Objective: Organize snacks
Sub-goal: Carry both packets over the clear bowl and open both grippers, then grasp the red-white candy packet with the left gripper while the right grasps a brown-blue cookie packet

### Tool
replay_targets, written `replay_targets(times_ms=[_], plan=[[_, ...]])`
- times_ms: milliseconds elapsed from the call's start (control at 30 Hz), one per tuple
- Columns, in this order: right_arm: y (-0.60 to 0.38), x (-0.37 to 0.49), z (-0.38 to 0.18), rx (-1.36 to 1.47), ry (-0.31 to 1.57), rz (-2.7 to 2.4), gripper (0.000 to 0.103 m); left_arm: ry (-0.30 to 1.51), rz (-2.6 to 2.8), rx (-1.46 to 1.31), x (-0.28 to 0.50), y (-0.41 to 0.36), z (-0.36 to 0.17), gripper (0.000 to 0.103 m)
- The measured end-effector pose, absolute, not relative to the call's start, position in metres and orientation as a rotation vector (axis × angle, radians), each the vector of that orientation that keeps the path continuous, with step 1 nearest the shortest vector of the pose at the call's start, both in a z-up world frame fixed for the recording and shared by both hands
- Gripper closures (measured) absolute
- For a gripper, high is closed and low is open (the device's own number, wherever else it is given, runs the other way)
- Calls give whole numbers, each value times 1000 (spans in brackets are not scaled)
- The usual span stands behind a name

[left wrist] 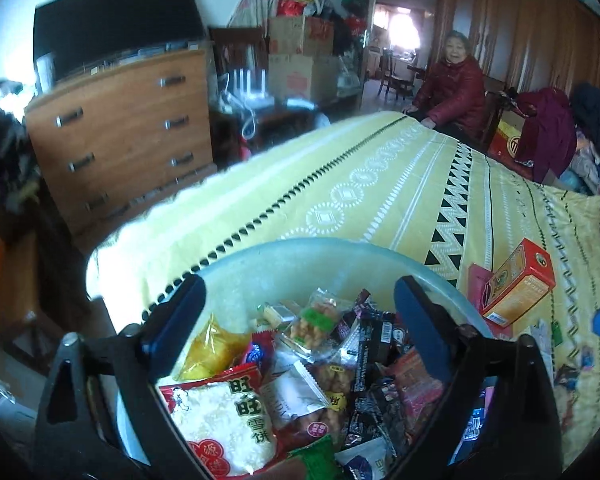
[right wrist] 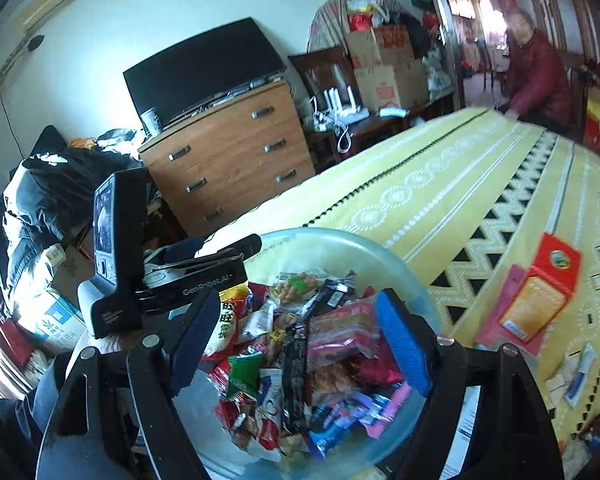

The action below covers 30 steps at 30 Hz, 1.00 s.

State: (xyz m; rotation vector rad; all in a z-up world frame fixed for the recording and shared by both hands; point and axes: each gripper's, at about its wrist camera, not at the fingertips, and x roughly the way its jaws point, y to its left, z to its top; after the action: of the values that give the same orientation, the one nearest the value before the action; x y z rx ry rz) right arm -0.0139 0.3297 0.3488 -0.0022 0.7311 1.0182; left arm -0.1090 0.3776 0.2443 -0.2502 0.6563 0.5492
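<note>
The left gripper (left wrist: 300, 320) stands wide open above the bowl (left wrist: 284, 256), and nothing is pressed between its blue pads. The right gripper (right wrist: 296, 344) is also open over the same bowl (right wrist: 412, 276), with no packet held.

The bowl is pale, translucent and round, and it sits on the yellow patterned bedspread (left wrist: 380, 184) near the edge of the bed. It is full of snack packets (left wrist: 340, 360) that lie in a loose heap and point in many directions. A large white and red rice cracker bag (left wrist: 220, 416) lies at the left side of the heap, its long axis running from the near rim toward the middle. In the right view a long black packet (right wrist: 294, 364) lies almost straight away from the camera.

To the right of the bowl, an orange and red box (left wrist: 518, 284) lies on the bedspread, its long axis slanting up to the right. Beyond the bed stands a wooden chest of drawers (left wrist: 120, 136), and a person in a red jacket (left wrist: 456, 92) sits at the far side.
</note>
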Motion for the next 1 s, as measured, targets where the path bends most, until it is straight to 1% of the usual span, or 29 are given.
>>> replay_targets(times_ms=[133, 333, 433, 733, 1000], plan=[[300, -28, 356, 31, 702, 1003, 18, 634, 552, -208, -110, 361, 255, 4], [240, -50, 349, 64, 688, 942, 17, 607, 527, -152, -110, 325, 270, 2], [203, -57, 336, 102, 710, 891, 16, 597, 494, -127, -106, 302, 276, 0], [87, -80, 287, 218, 786, 728, 16, 593, 374, -27, -86, 214, 285, 0], [6, -91, 256, 312, 821, 617, 16, 620, 277, 50, -68, 140, 277, 0]])
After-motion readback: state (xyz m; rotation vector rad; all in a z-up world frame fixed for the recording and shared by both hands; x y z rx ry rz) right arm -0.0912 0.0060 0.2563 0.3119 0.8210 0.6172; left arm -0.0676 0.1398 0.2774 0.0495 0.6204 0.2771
